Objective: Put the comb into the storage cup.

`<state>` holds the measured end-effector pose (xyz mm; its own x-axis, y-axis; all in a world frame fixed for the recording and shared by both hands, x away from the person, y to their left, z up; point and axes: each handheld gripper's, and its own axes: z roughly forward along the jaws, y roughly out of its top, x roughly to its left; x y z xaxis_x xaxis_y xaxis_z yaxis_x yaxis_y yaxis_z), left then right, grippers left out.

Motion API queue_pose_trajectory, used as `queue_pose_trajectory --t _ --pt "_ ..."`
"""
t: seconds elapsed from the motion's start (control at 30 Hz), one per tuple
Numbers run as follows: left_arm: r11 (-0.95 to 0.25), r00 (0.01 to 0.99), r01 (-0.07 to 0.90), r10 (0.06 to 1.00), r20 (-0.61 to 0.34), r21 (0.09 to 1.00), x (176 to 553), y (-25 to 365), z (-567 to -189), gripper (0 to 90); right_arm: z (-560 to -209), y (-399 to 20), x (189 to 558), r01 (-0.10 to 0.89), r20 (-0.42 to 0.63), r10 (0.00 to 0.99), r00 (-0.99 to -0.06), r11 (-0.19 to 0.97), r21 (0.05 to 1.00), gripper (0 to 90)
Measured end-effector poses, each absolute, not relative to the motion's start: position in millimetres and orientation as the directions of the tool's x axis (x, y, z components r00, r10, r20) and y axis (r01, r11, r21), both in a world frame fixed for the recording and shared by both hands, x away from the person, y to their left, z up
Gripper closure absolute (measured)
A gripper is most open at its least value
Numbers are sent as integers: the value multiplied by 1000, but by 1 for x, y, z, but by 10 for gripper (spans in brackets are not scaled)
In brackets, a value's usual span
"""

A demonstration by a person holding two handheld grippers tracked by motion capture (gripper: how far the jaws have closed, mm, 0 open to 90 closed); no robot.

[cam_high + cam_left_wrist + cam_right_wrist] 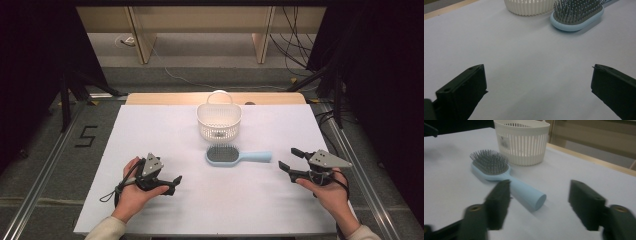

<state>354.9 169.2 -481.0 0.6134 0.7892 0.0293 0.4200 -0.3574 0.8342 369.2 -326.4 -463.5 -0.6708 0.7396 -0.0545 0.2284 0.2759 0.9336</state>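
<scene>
- Jaws: both pairs stand apart with nothing between them. Left gripper rests low near the table's front left; right gripper hovers at front right, its jaws aimed at the hairbrush handle's end and well short of it.
- Table: white top, bare across the whole front half and both sides; wide room for either hand to travel. Wooden strip along the far edge; dark floor drops off on the left and right.
- Basket: white, slotted wall, hoop handle upright, standing at centre back, close to the far edge. It looks empty, though the bottom is partly hidden.
- Hairbrush: pale blue, bristles up, lying flat just in front of the basket and apart from it, handle pointing toward the person's right.
- Risks, judged: a flat handle on a smooth top may skid or roll under a shallow pinch; a grip at the handle's very end may let the heavy head droop; a careless lift may knock the light basket toward the back edge.
</scene>
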Motion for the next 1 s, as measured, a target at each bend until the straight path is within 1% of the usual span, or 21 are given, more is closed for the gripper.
queue_pose_trajectory --t 0.1,0.17,0.2,0.3,0.5,0.63,0.77,1.0 --pt "-360 619 418 785 29 834 356 168 -482 0 -460 -324 379 267 -24 739 -673 273 924 624" --pt "-361 619 419 785 29 833 356 167 -482 0 -458 -320 387 292 -23 740 -672 294 910 748" --pt "-361 619 419 785 29 833 356 167 -482 0 -456 -317 391 311 -22 743 -669 307 900 798" --pt "-361 620 418 784 29 834 356 167 -482 0 -456 -305 406 369 -11 760 -650 328 870 900" --pt "-358 620 420 784 25 834 356 167 -482 0 -455 -272 435 441 -15 758 -652 395 806 900" --pt "-356 619 419 785 24 835 356 168 -482 0 -454 -255 451 509 -12 779 -627 422 750 900" --pt "-356 620 419 784 23 835 356 167 -482 0 -460 -246 463 552 -8 788 -616 438 710 900" --pt "-352 619 419 785 21 837 356 167 -482 0 -465 -238 473 603 8 798 -602 449 660 900"
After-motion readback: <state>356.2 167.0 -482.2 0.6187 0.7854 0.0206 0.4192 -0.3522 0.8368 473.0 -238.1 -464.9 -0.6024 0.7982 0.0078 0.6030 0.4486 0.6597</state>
